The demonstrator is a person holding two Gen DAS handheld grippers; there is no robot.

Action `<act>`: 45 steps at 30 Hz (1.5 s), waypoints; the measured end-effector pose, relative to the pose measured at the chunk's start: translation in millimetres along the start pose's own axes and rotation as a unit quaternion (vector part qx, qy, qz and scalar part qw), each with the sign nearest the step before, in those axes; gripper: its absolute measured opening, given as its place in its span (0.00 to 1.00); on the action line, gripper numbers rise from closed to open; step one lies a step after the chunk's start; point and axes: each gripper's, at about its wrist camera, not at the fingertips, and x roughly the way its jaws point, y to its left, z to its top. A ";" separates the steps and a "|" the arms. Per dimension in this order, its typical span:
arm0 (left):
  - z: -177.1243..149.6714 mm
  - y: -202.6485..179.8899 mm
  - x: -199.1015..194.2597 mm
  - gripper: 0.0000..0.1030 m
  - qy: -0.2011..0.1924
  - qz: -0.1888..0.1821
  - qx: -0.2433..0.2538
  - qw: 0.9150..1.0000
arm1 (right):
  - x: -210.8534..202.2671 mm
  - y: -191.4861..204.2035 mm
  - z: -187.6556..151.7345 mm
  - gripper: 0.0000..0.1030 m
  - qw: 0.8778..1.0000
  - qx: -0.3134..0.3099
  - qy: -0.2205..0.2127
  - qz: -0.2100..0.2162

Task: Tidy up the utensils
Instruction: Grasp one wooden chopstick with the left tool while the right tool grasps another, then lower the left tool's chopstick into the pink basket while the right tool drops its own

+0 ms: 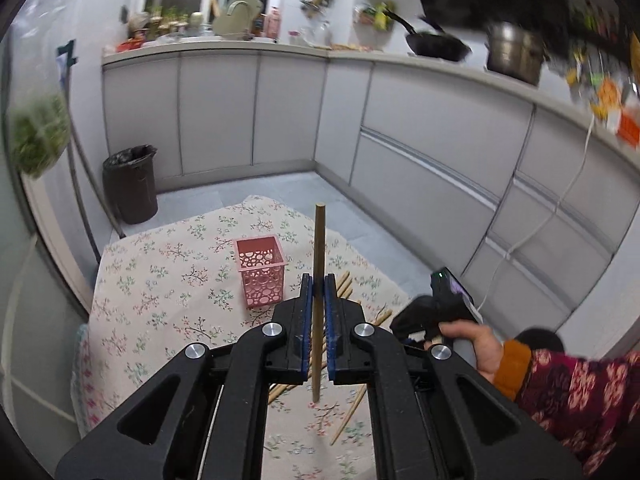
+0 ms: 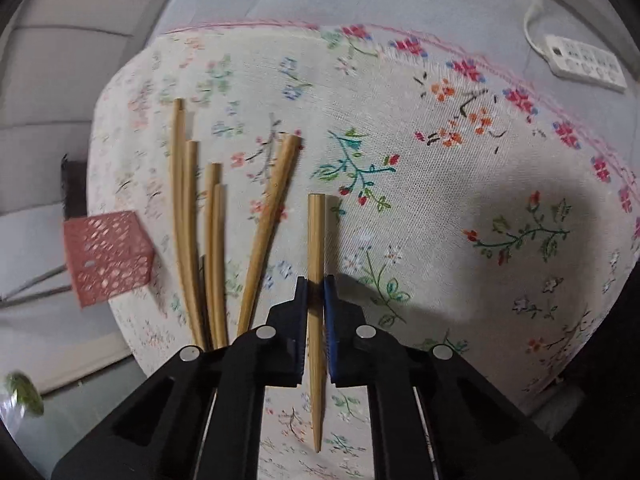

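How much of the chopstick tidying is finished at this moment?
Nothing looks done: the pink holder appears empty. Each hand-held gripper, left and right, is closed on one chopstick. Several loose chopsticks remain on the tablecloth.

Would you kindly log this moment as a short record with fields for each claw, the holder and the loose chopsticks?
left claw: shut on a dark chopstick, held above the table
right claw: shut on a pale chopstick
pink holder: upright on floral tablecloth, looks empty
loose chopsticks: several lying on the cloth, right of the holder
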 end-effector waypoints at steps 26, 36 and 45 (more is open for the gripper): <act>110.9 80.8 103.4 0.06 -0.089 0.075 -0.154 0.981 | -216.1 219.7 -25.4 0.07 0.877 -0.353 -0.279 0.169; 93.3 107.1 126.6 0.36 -0.078 0.071 -0.197 0.975 | -146.0 248.2 -21.6 0.07 0.868 -0.401 -0.259 0.133; 103.7 93.0 98.7 0.68 -0.131 0.104 -0.191 0.967 | -121.8 261.5 -31.1 0.09 0.862 -0.427 -0.246 0.119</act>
